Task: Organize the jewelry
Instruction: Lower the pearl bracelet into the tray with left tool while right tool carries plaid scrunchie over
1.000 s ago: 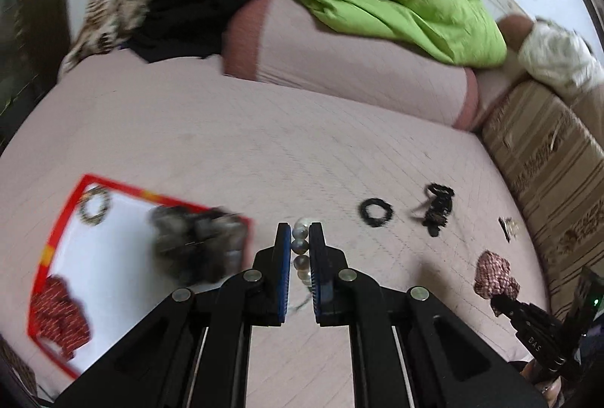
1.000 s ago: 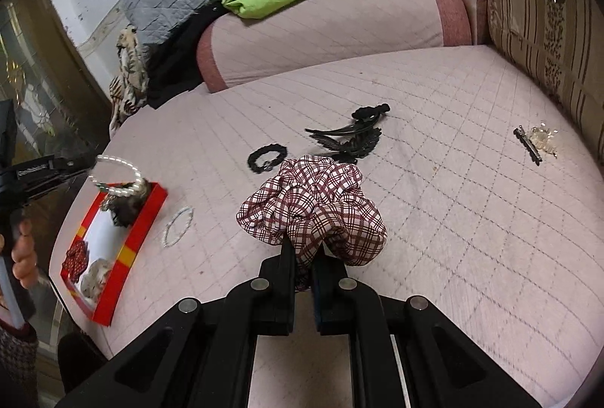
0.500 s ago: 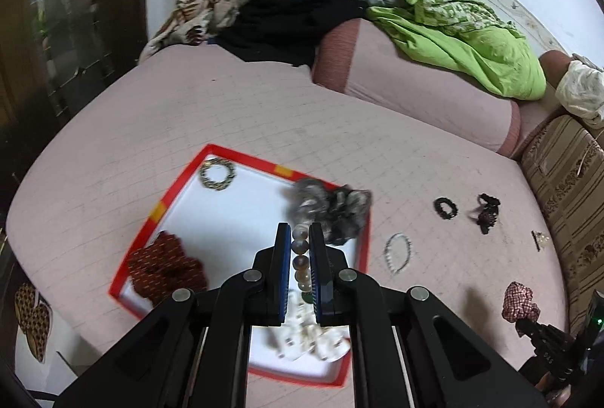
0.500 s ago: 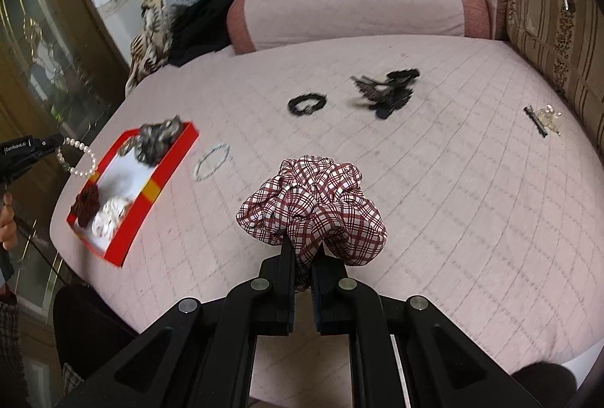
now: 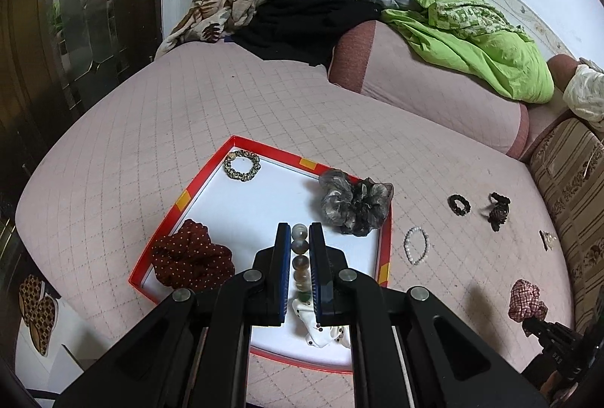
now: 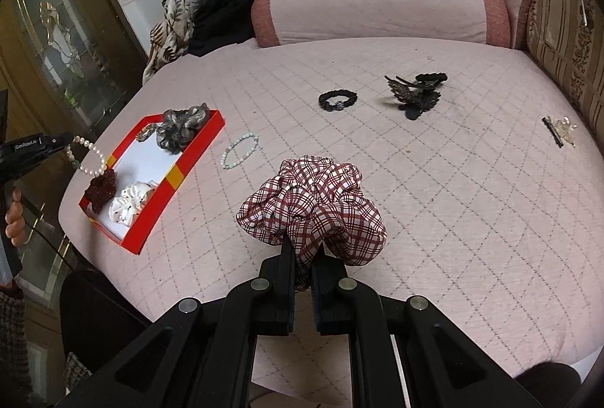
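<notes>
Both tongs remain clenched: left tongs (image 5: 300,244) on bead bracelet (image 5: 301,262), now carried over red tray (image 5: 181,201); right tongs (image 6: 303,251) on plaid scrunchie (image 6: 313,206).

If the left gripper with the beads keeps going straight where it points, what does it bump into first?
Probably the white floor of the red tray. The left gripper, shut on the bead bracelet, points down at bare floor just left of the grey scrunchie. Depth is hard to judge.
</notes>
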The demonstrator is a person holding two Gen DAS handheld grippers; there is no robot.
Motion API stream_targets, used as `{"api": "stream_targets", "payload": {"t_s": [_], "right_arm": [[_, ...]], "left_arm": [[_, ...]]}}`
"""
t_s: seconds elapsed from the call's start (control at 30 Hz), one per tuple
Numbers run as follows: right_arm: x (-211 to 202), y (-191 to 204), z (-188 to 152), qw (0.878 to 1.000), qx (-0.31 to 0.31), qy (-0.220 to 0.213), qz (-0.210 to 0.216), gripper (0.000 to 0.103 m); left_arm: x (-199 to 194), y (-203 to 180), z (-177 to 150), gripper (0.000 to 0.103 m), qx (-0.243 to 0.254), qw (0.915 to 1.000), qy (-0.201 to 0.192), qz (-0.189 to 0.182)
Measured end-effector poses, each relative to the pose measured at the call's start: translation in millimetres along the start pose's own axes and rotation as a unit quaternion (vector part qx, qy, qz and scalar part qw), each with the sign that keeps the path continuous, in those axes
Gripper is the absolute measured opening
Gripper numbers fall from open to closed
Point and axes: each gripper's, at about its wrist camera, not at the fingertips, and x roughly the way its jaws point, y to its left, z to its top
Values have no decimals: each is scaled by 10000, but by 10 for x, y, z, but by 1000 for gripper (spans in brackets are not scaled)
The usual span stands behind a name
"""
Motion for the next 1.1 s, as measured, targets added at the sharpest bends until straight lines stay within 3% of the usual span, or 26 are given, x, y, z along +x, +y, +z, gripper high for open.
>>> {"api": "stream_targets", "payload": {"t_s": [0.2,0.5,0.8,1.1], "right_arm": [[-28,26,24,9994,115,-45,322,8],[64,239,117,9988,-185,61,457,8],[222,873,433,9905,-1022,49,920,8],[724,1633,623,9771,-1765,253,1160,8]], "left_arm": [[-29,-41,-7,9,63,10000,-17,-65],[16,-15,147,9,-120,9975,197,-666],[259,-4,390,9,-85,9980,316,-548],[851,191,507,9,-105,9973,664,-288]]}}
